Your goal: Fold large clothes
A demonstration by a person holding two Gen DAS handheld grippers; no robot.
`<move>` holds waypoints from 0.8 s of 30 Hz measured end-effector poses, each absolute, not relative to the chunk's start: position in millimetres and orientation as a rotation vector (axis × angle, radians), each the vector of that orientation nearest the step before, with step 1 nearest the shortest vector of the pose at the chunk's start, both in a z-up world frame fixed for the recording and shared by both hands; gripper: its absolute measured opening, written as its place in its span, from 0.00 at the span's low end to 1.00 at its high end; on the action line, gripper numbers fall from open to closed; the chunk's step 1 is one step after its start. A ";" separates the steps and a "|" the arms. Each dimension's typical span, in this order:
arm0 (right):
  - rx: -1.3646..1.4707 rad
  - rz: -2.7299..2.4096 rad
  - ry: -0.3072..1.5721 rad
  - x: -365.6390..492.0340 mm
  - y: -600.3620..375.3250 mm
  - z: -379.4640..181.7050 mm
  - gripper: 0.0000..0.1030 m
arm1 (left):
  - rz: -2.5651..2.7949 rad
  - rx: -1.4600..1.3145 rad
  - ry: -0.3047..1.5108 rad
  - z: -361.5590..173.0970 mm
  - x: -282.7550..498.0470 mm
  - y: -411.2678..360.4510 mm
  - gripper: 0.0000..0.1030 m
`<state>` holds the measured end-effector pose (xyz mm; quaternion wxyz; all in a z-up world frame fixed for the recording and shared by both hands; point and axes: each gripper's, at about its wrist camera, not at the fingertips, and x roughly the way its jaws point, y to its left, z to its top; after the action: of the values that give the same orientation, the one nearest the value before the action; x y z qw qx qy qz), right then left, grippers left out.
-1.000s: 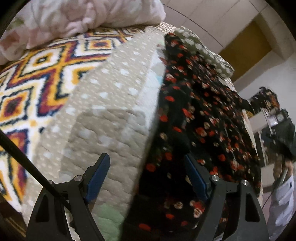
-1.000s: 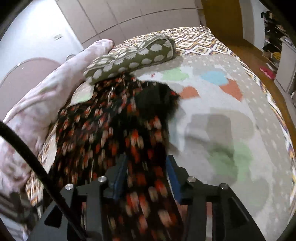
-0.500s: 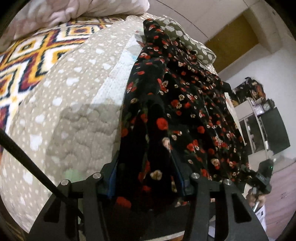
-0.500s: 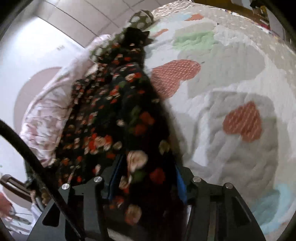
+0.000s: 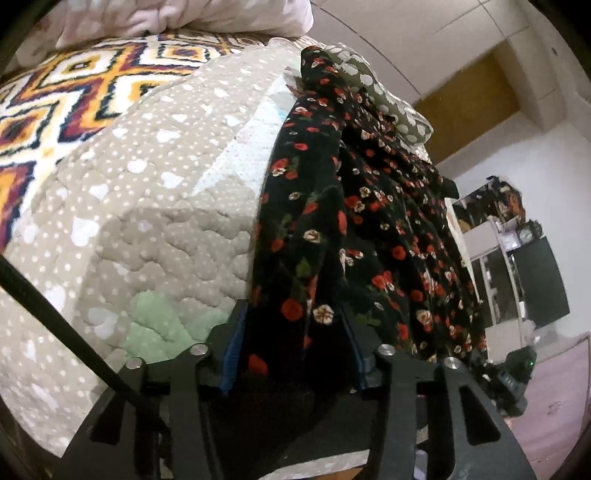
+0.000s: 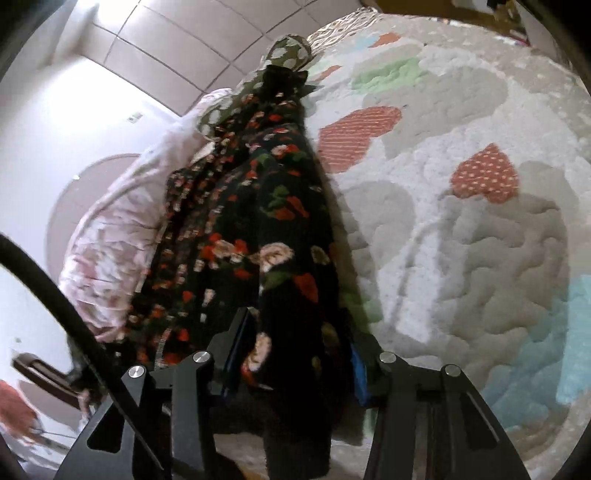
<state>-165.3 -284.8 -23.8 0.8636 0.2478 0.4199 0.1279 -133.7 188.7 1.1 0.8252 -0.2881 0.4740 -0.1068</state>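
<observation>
A black dress with red and cream flowers (image 5: 369, 203) lies lengthwise on the bed over a beige quilt (image 5: 166, 221). My left gripper (image 5: 293, 314) is shut on the near edge of the dress, with a bunch of fabric between its blue pads. In the right wrist view the same dress (image 6: 258, 221) runs away from me toward the pillows. My right gripper (image 6: 295, 325) has a fold of it pinched between its pads, and its jaws are closing a little tighter. The fabric covers both grippers' fingertips.
The quilt (image 6: 461, 240) with heart patches spreads to the right. A zigzag-patterned blanket (image 5: 55, 110) and a pink duvet (image 5: 184, 18) lie beyond it. A green spotted pillow (image 6: 288, 55) sits at the dress's far end. A shelf and a dark screen (image 5: 535, 277) stand beside the bed.
My left gripper went from wide open beside the dress edge to shut on it. My right gripper swung down toward the bed with the dress, which now lies stretched along the quilt.
</observation>
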 end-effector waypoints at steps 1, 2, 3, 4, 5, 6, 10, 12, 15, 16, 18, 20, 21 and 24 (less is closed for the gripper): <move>0.512 0.261 0.875 -165.9 -284.1 -24.8 0.50 | -0.226 -0.598 1.004 2.4 -133.3 185.8 0.52; 0.508 0.250 0.869 -166.0 -283.7 -25.2 0.50 | -0.226 -0.584 1.003 3.5 -133.8 183.4 0.54; 0.502 0.240 0.864 -166.2 -282.2 -25.1 0.50 | -0.215 -0.549 1.003 5.9 -133.5 177.7 0.57; 0.492 0.227 0.858 -166.9 -280.3 -25.1 0.50 | -0.200 -0.520 1.005 7.3 -132.5 173.0 0.57; 0.476 0.213 0.853 -167.3 -277.3 -25.3 0.50 | -0.188 -0.499 1.007 8.0 -131.8 169.5 0.57; 0.457 0.201 0.849 -166.8 -273.9 -25.7 0.50 | -0.170 -0.467 1.010 9.3 -131.5 164.5 0.57; 0.419 0.160 0.846 -166.6 -268.0 -27.3 0.22 | -0.098 -0.370 1.041 16.0 -129.9 157.0 0.14; 0.441 0.175 0.869 -164.6 -272.4 -26.4 0.15 | -0.091 -0.396 1.020 29.1 -135.8 164.1 0.10; 0.489 0.200 0.865 -171.0 -285.2 -16.3 0.12 | -0.079 -0.385 0.964 54.5 -155.3 170.6 0.09; 0.504 0.218 0.858 -174.7 -288.6 -11.2 0.11 | -0.082 -0.394 0.948 62.5 -166.5 174.0 0.09; 0.520 0.257 0.847 -186.6 -294.9 0.4 0.11 | -0.085 -0.405 0.939 69.3 -182.7 176.9 0.09; 0.519 0.281 0.851 -201.0 -296.5 7.7 0.11 | -0.090 -0.409 0.944 71.9 -208.6 177.6 0.09; 0.515 0.295 0.857 -210.9 -296.6 9.4 0.11 | -0.087 -0.404 0.948 70.2 -219.3 177.1 0.09; 0.508 0.310 0.887 -237.9 -294.6 0.9 0.11 | -0.080 -0.406 0.974 55.6 -246.4 178.2 0.09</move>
<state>-237.9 -294.6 0.9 0.8607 0.2419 0.4228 0.1478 -246.4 178.2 55.6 0.8632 -0.1939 0.4646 -0.0384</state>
